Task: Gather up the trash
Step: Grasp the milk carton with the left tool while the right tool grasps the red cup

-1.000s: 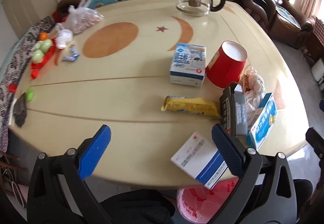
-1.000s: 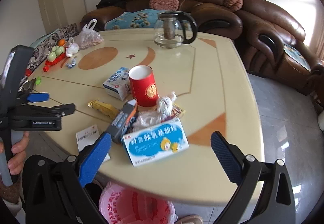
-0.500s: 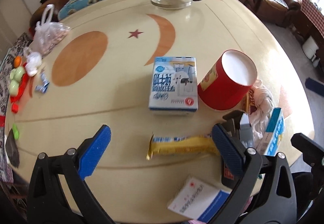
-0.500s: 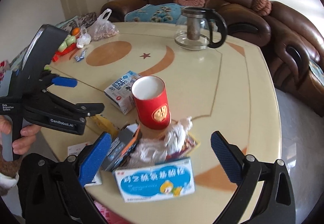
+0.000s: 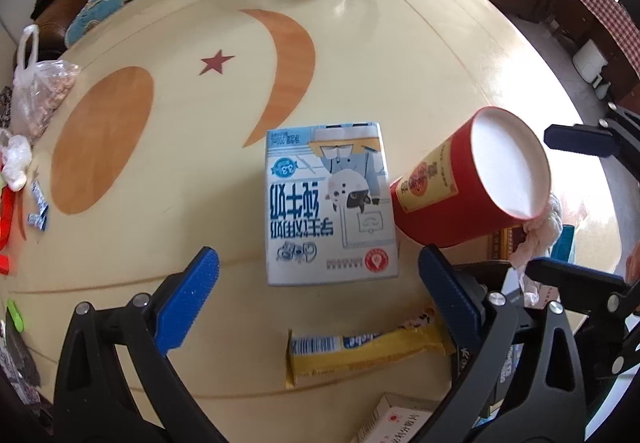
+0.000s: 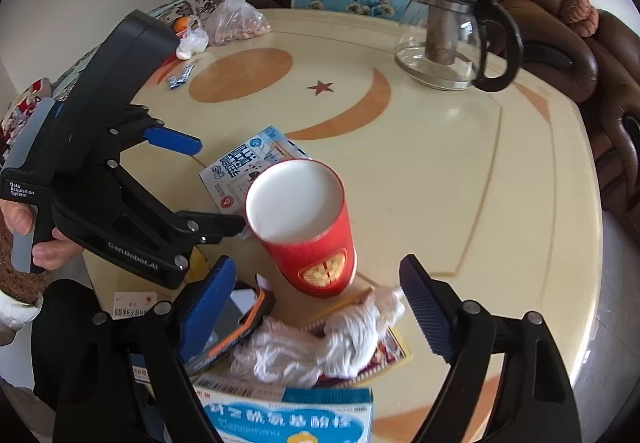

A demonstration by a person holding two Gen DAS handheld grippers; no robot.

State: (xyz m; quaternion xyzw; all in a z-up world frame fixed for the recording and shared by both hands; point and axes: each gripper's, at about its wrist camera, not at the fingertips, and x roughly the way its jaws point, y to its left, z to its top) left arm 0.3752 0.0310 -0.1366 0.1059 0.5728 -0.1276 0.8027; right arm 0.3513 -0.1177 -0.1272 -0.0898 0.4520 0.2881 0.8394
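Note:
A blue-and-white milk carton (image 5: 328,203) lies flat on the cream table (image 5: 400,55). My left gripper (image 5: 318,303) hangs open just short of it, above a yellow snack wrapper (image 5: 360,347). A red paper cup (image 6: 308,227) stands upright beside the carton. My right gripper (image 6: 316,303) is closing, its pads touching nothing. The cup's base and a crumpled white tissue (image 6: 344,339) lie between its fingers. A blue medicine box (image 6: 288,419) and a black-and-orange box (image 6: 236,331) lie under it. In the right wrist view the left gripper (image 6: 214,183) hovers over the carton (image 6: 248,163).
A glass teapot (image 6: 452,39) stands at the table's far side. A plastic bag of nuts (image 6: 236,19) and small packets (image 6: 180,77) sit far left. A white box (image 5: 396,419) lies at the near edge. A brown sofa (image 6: 540,15) runs behind.
Both grippers have moved forward and down over the table. The left one has come to the carton, the right one to the cup. The right jaws have narrowed a little.

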